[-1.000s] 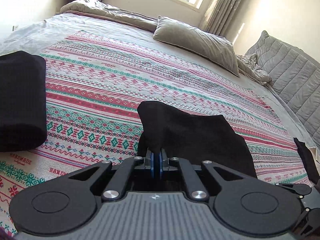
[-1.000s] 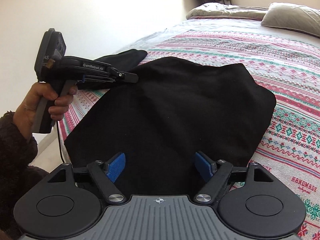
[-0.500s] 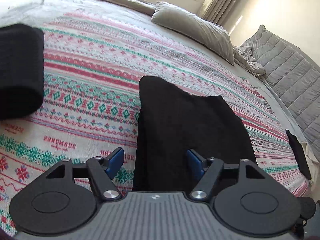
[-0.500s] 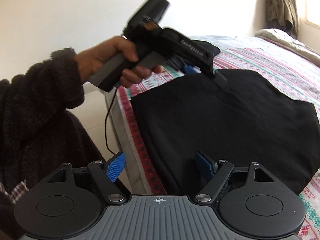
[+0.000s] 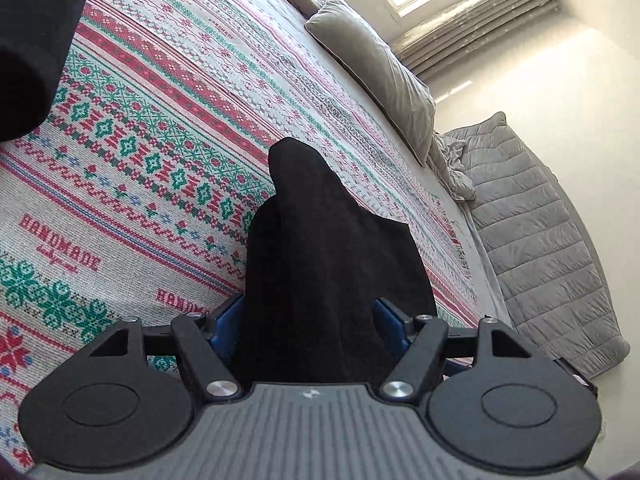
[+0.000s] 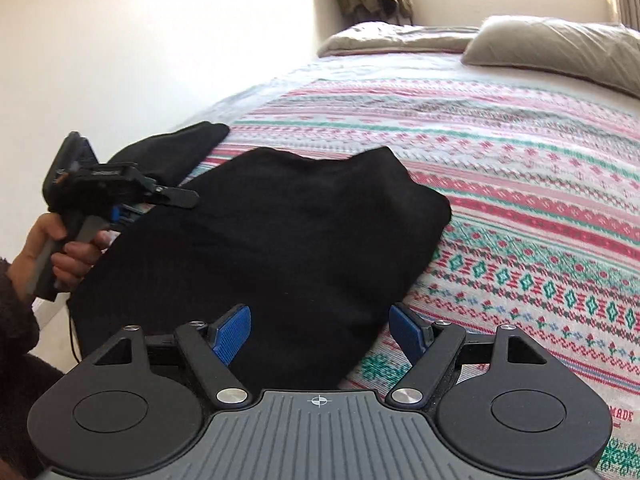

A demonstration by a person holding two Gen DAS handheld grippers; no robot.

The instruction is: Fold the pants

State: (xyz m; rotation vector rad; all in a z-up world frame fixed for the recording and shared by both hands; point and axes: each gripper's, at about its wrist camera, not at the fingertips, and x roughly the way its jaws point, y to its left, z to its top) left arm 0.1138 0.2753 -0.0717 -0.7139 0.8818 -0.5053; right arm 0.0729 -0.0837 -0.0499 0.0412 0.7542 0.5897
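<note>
Presently the black pants (image 6: 260, 236) are seen lying lengthwise ahead of the left gripper (image 5: 310, 320), between its parted jaws but ungripped; the right gripper (image 6: 320, 332) is likewise held apart.

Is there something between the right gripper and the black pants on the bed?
Nothing visible is in the way. The right gripper is open, and the black pants lie directly before its fingers on the patterned blanket. The left gripper is at the pants' left edge, off to the side.
</note>
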